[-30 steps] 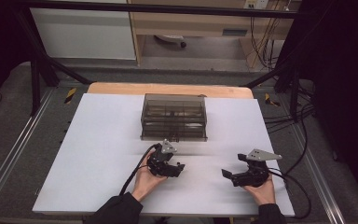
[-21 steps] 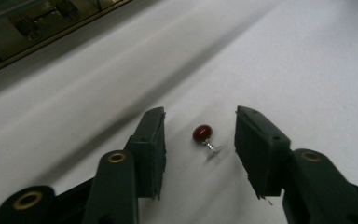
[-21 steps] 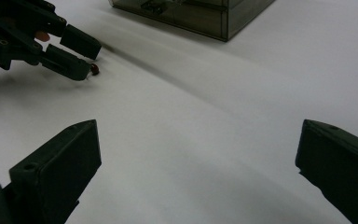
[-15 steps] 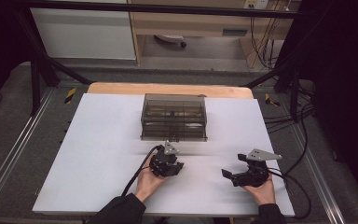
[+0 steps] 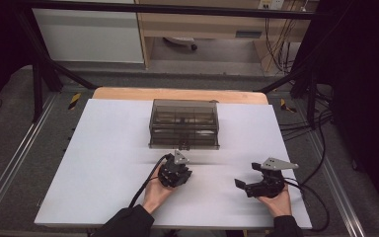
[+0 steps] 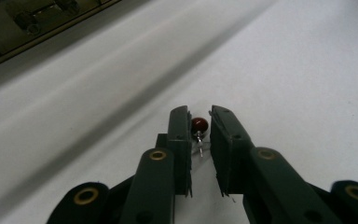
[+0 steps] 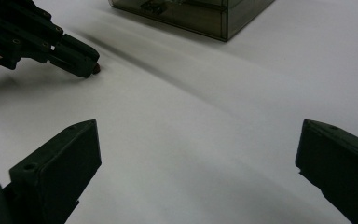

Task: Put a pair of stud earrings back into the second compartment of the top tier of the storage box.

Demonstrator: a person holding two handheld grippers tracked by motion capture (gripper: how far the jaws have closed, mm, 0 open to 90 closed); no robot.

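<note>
left gripper [image 6: 199, 122] just been closing, jaws narrowed round small red bead w/ metal pin [image 6: 199, 125] to lift it, prob for smoked box [image 5: 184, 123] beyond; right gripper [image 7: 198, 154] wide open, empty, parked near-right.

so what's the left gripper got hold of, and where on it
Left gripper has just been closing on a small red bead earring, around its wire below the bead.
</note>
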